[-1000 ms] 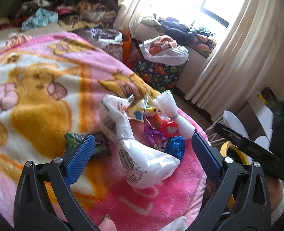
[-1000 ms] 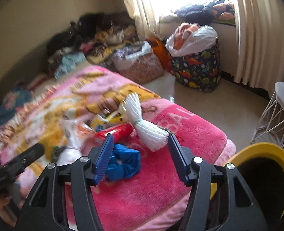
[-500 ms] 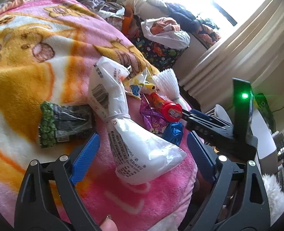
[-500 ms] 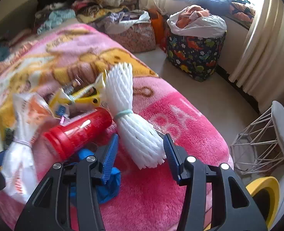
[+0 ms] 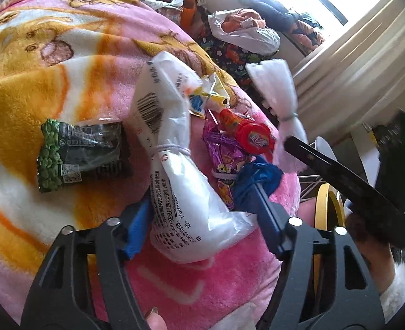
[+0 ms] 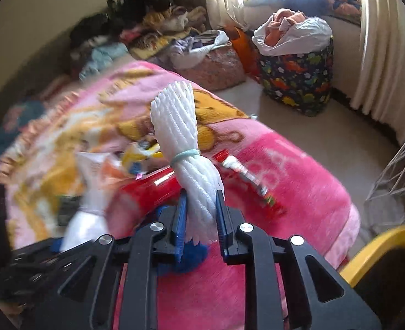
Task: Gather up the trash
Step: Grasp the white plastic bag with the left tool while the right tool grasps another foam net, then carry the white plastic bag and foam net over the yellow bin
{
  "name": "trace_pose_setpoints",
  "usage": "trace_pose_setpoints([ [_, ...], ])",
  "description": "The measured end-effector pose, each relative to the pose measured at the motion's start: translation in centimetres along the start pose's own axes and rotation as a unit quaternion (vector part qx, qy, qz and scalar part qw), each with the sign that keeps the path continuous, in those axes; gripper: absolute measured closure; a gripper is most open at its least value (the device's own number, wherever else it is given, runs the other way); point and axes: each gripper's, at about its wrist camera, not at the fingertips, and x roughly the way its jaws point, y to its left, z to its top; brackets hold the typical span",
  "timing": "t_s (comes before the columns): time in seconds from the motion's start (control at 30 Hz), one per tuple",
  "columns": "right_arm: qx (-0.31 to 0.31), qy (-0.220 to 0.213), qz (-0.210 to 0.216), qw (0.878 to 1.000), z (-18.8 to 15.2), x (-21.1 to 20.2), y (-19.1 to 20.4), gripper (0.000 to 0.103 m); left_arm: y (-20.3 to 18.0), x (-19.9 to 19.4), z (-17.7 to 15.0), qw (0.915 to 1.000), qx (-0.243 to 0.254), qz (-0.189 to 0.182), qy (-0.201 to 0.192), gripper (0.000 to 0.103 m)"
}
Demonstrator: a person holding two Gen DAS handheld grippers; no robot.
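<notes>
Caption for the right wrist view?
Right gripper closing on a white foam net above a pink blanket strewn with trash.

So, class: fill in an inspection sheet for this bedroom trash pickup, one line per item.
Surface: pink cartoon blanket on the bed.
Job's things: white plastic bag, white foam net bundle, red tube, green snack packet, purple wrapper, blue wrapper.
Clutter: clothes piles, dinosaur-print hamper.
Grippers: left gripper closing around the plastic bag; right gripper closing on the foam net bundle.
Cables: nothing seen.
Surroundings: curtains, yellow-rimmed bin.
</notes>
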Motion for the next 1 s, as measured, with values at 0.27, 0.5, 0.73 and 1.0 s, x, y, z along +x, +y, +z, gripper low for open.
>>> trace_pose_setpoints([
  [0.27,0.046,-0.023,0.032,0.998,-3.0,-3.9,0.0,0.084,0.3,-1.1,-0.6,0.9999,0.008,0.014,0.001,0.072],
  [0.5,0.058,-0.057,0.047,0.996,-4.1,-6.9,0.1,0.084,-0.5,-3.1,-0.6,0.9993,0.016,0.014,-0.031,0.074],
  [0.73,0.066,-0.082,0.05,0.993,-4.4,-9.3,-0.4,0.084,-2.6,-5.7,0.7,0.9967,0.038,0.004,-0.071,0.074],
  [1.0,0.074,-0.097,0.049,0.991,-5.1,-10.9,-1.2,0.084,-4.9,-6.8,1.0,0.9942,0.057,-0.007,-0.091,0.074],
])
